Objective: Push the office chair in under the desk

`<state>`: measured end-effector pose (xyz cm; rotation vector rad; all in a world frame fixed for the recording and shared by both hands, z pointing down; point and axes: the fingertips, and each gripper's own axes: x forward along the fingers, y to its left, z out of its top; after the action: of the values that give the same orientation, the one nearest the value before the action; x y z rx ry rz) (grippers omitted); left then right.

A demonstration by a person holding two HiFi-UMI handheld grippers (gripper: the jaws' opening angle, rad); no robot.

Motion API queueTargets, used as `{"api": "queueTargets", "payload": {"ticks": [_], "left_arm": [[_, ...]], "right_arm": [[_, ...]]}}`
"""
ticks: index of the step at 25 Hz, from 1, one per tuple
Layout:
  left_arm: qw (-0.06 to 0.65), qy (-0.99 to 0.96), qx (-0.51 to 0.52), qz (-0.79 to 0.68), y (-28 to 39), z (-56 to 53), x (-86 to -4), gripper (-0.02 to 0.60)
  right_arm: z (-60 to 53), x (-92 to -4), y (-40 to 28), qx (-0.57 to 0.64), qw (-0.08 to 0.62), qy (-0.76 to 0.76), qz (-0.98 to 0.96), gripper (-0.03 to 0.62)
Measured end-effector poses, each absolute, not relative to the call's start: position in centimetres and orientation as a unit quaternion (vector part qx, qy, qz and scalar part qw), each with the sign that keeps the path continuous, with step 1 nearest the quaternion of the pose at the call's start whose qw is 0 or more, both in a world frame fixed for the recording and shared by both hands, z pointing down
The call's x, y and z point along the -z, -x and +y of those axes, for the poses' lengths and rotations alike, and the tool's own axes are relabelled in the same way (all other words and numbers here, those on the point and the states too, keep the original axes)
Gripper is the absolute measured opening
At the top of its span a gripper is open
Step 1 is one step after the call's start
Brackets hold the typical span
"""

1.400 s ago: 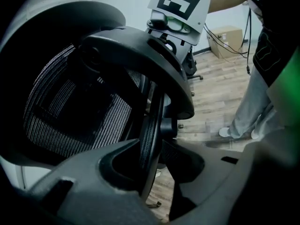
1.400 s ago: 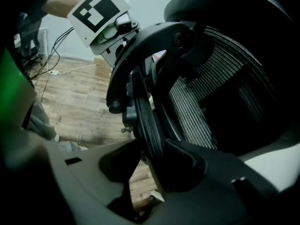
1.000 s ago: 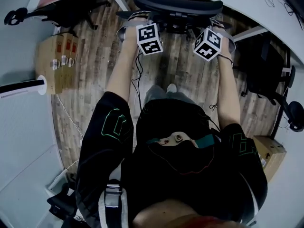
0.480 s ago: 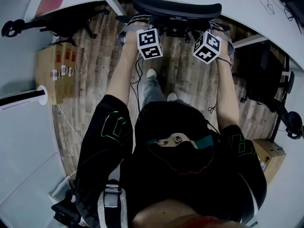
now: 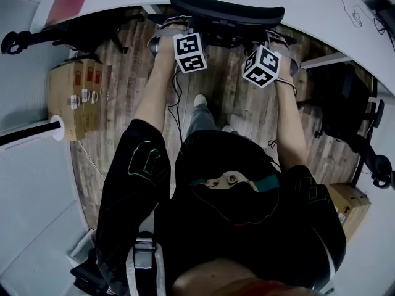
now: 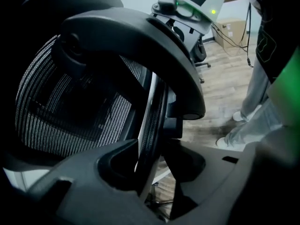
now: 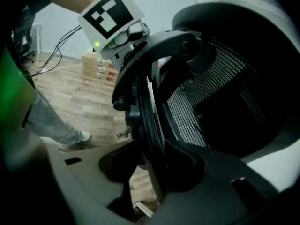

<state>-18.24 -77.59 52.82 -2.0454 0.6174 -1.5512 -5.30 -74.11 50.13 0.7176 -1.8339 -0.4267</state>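
Wood-plank floor fills the middle. White desk curves across the far side.

Office chair: black, far centre. Backrest top sits at the desk's near edge; the seat and base are hidden beneath the desk, so it looks nearly all the way in. Spare black chairs stand far left and right.

Handling, judged: fairly heavy but probably free-rolling on this floor. The backrest rim is stiff plastic; the mesh panel would give under load. Take hold on the rim at both upper corners and push evenly, or the chair may swivel.

Containers: open cardboard box on the left holds a row of small packaged items, too small to identify. A second cardboard box, near right, does not show its contents.

Left gripper: jaws have just been opening, and the backrest rim stands between them, bracketed loosely rather than clamped, as far as I read it.

Right gripper: jaws closed on the opposite rim.
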Motion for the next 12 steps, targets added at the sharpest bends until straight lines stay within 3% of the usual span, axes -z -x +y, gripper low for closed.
{"api": "queueTargets", "payload": {"ticks": [12], "left_arm": [[0.279,0.748,0.546,0.253,20.1,-78.7,-52.4,0.195]], "right_arm": [[-74.7,-49.6,7.4,0.180,0.506,-0.321,-0.780,0.181]]}}
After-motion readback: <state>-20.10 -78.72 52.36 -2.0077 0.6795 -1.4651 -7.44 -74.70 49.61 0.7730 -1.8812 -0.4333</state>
